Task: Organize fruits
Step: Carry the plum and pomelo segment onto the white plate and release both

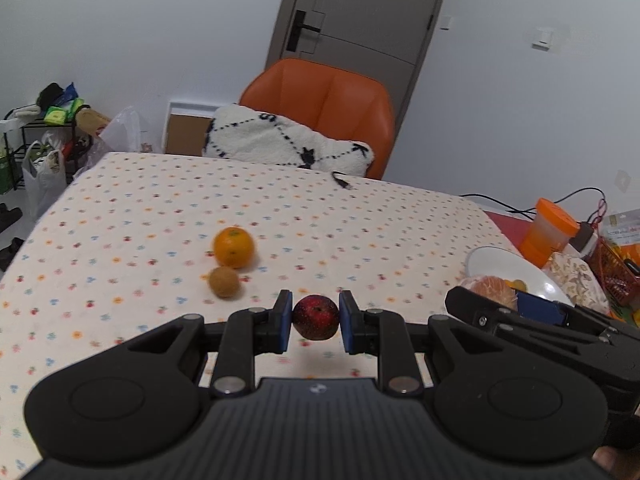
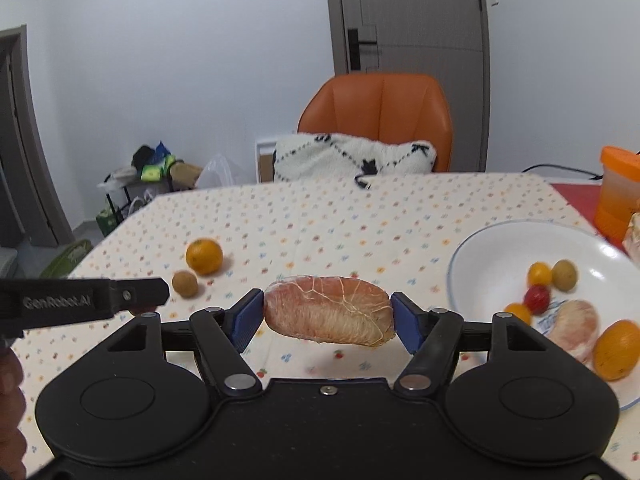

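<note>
Gripping a small dark-red speckled fruit point(image 1: 316, 317) between its blue pads, the left tool point(image 1: 313, 318) has its jaws drawn in almost fully, and the fruit hangs clear above the desk covered in a white cloth with small coloured flowers point(image 1: 160, 208). On the cloth ahead and to the left of that fruit lie a round orange citrus fruit point(image 1: 234, 247) and, just in front of it and nearly touching, a small round brown fruit point(image 1: 224, 281).

The right tool point(image 2: 327, 318) has its jaws about half apart, and its blue pads press on both ends of a peeled pinkish-orange citrus segment laced with white pith point(image 2: 330, 311), held lengthwise and lifted off the cloth.

To the right of that tool sits a shallow white plate with a thin blue rim point(image 2: 520, 232). In it lie two small yellow tomato-like fruits point(image 2: 539, 274), a yellow-green one point(image 2: 564, 275), a red one point(image 2: 537, 299), another peeled citrus piece point(image 2: 576, 328) and a whole orange point(image 2: 616, 349), clustered in the plate's right half.

Behind the plate stands an orange-lidded translucent plastic container point(image 2: 618, 196). At the desk's far edge is an orange padded chair point(image 2: 376, 116) bearing a white fluffy cushion with a dark stitched pattern point(image 2: 352, 158).
</note>
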Demonstrator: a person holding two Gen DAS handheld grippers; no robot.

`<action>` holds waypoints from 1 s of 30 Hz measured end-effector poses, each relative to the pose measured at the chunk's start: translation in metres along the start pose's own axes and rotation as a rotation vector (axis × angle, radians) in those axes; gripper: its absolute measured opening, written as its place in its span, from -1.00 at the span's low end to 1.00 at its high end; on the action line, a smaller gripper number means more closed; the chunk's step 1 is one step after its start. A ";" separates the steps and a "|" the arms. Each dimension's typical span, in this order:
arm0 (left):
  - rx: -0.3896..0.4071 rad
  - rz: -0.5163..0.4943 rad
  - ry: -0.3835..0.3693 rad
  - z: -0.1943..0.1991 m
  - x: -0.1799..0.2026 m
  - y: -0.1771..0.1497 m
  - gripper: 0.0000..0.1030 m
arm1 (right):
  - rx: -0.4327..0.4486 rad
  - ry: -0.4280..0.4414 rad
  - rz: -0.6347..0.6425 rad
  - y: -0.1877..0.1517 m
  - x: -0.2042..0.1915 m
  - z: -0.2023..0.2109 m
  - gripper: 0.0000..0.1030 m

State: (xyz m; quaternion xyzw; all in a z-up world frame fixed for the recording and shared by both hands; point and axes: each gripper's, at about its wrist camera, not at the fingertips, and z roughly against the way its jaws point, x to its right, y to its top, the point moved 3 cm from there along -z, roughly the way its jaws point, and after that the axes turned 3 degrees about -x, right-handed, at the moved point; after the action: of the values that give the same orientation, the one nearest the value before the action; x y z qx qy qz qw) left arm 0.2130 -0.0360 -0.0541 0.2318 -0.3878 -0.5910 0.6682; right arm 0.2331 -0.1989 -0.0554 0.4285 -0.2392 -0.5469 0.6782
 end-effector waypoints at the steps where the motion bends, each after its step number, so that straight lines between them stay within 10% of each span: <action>1: 0.001 -0.004 -0.006 0.000 0.004 0.000 -0.56 | 0.007 -0.001 -0.004 0.002 0.003 0.003 0.28; 30: -0.041 -0.110 -0.069 -0.044 0.104 0.003 -0.56 | 0.075 -0.111 -0.085 -0.001 0.107 0.034 0.28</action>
State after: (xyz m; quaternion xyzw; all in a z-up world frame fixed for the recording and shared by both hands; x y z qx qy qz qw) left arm 0.2499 -0.1427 -0.0521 0.2188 -0.3850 -0.6423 0.6256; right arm 0.2362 -0.3112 -0.0541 0.4324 -0.2785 -0.5887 0.6237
